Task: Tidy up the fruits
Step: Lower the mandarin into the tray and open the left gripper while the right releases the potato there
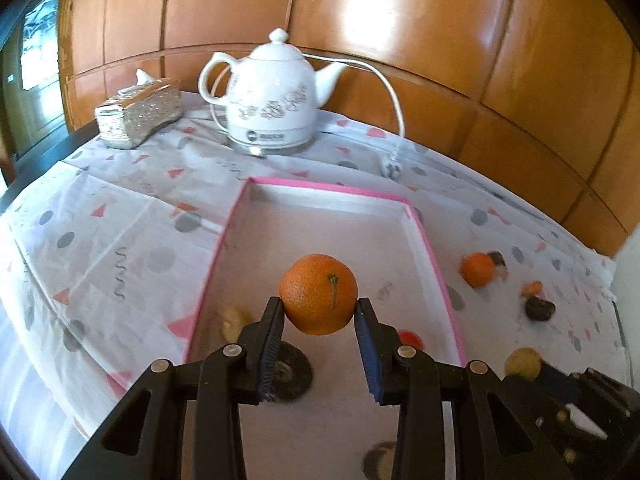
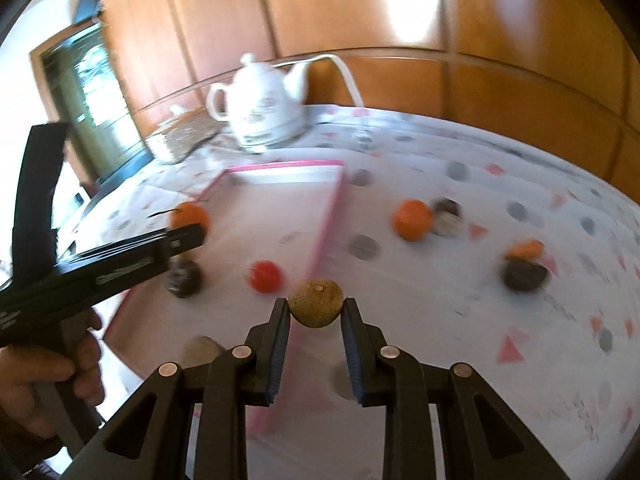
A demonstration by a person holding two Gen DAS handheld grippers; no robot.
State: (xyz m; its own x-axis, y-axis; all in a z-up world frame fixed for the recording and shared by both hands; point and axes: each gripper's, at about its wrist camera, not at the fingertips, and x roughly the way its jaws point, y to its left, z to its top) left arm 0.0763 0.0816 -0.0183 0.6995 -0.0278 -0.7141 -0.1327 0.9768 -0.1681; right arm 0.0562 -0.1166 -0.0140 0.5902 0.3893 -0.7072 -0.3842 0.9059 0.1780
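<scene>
The left gripper [image 1: 319, 312] clamps an orange [image 1: 318, 294] above the pink-rimmed tray [image 1: 434, 258], floor directly beneath. The right gripper [image 2: 316, 312] pinches a small brown fruit [image 2: 316, 303] over the tray's right rim; the tray lies leftward.

We are in a home, most likely a dining or living room. Glossy wooden wall panels [image 1: 400, 40] rise behind the table [image 1: 120, 240], which wears a white cloth printed with grey dots and pink triangles. At the back we see a white ceramic electric kettle [image 1: 272, 100] with a floral pattern on its base, its white cord [image 1: 394, 92] trailing along the wall, and beside it a glittery tissue box [image 1: 138, 116]. At the left edge a dark-framed glass cabinet or window [image 2: 86, 92] reflects daylight. Loose fruit around a pink-rimmed tray [image 1: 432, 248] adds to the domestic feel.
</scene>
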